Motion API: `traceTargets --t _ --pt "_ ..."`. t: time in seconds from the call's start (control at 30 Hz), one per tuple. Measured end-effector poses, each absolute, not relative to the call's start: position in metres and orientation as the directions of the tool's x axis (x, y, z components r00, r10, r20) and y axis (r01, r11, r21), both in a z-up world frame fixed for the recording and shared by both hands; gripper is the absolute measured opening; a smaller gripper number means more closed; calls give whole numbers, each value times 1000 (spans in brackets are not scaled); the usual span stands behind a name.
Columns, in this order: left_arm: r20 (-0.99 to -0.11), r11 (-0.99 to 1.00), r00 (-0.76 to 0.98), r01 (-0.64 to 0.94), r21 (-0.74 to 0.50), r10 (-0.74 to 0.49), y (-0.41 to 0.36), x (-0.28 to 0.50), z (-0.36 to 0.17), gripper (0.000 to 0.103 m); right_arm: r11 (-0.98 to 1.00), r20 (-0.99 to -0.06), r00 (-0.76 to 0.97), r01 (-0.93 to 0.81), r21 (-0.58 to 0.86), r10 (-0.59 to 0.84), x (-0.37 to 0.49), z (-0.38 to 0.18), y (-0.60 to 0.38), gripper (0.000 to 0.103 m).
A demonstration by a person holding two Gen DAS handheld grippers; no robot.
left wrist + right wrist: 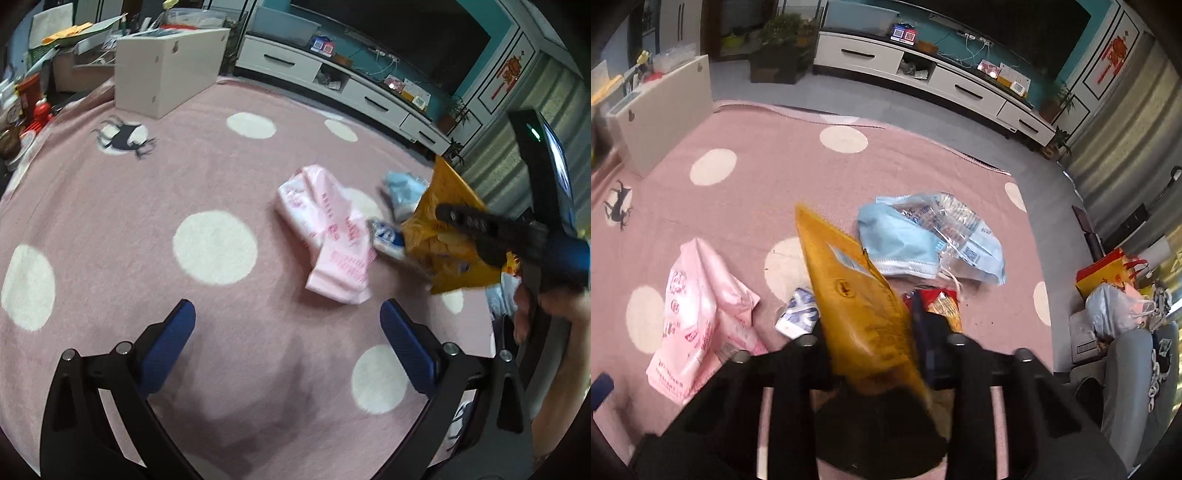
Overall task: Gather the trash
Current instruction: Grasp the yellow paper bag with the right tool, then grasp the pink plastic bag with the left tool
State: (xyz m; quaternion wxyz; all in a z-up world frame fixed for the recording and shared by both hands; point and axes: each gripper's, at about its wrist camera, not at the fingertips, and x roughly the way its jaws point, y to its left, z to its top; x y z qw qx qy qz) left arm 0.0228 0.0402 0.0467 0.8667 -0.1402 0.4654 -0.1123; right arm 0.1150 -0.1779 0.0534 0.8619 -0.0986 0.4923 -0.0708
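Crinkled yellow snack bag [857,295], upright
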Motion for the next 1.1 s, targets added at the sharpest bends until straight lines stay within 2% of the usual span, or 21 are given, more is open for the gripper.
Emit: traceTargets --t 0.07,0.23,0.37,0.47,0.6,0.63,0.7,0.77,0.97,1.1 --pt "-766 925 539 73 -372 -350 34 33 47 100 978 -833 519 29 -206 -190 104 60 -185 16" --pt "-778 920 504 96 -381 -375 14 62 39 100 997 -820 567 49 -58 -75 72 81 -218 14" --pt "-787 911 467 124 -394 -404 -3 83 26 98 998 -795 606 55 -6 -39 44 94 -241 14" --pt "-818 920 427 107 -377 -385 -13 94 8 97 997 -778 628 67 32 -17 22 98 -260 14" --pt "-816 930 454 97 -354 -358 -17 93 5 93 993 -764 645 87 86 9 -5 97 -279 14" --pt "-814 932 460 97 -351 -354 -17 92 5 80 990 -759 651 99 104 14 -11 96 -285 14" --pt "-822 944 469 94 -317 -322 -20 91 6 65 986 -750 661 115 120 14 -19 94 -290 14" --pt "-826 949 472 96 -301 -310 -22 90 5 43 981 -739 673 128 144 20 -26 92 -298 14" --pt "-824 936 456 68 -344 -336 -22 83 6 33 971 -728 685 166 173 13 -36 87 -314 14" --pt "-820 938 469 64 -340 -329 -27 71 15 31 969 -719 694 159 188 25 -44 88 -322 14"
